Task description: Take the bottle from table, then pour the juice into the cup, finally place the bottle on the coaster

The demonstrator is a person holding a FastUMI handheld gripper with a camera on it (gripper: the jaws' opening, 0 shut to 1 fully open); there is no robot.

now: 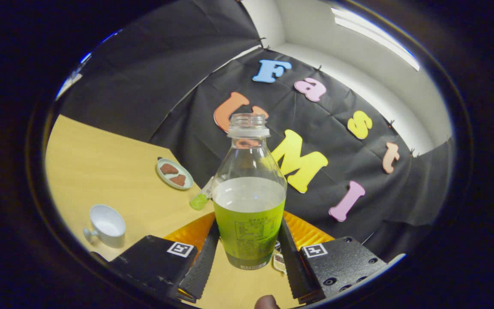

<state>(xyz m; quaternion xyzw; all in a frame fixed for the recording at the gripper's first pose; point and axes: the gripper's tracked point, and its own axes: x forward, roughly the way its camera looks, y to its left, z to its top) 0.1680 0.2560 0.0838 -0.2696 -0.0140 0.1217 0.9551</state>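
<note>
A clear, uncapped bottle (pixel 249 201) about half full of green juice stands upright between my fingers. My gripper (pixel 249 227) is shut on its labelled lower body, one finger (pixel 204 257) pressing its left side and the other pressing its right. The bottle's base shows over the wooden table (pixel 101 163); I cannot tell whether it rests on it. A white cup (pixel 107 225) with a small handle stands on the table off to the left of the fingers, its inside looking empty. Farther back, left of the bottle, lies a small round coaster (pixel 175 174) with brown patches.
An orange ribbed mat (pixel 309 231) lies on the table behind the bottle and under the fingers. A small clear item with a green end (pixel 200 199) lies near the table's far edge, between coaster and bottle. Black cloth walls close the back. A person's fingertip (pixel 266 302) shows behind the fingers.
</note>
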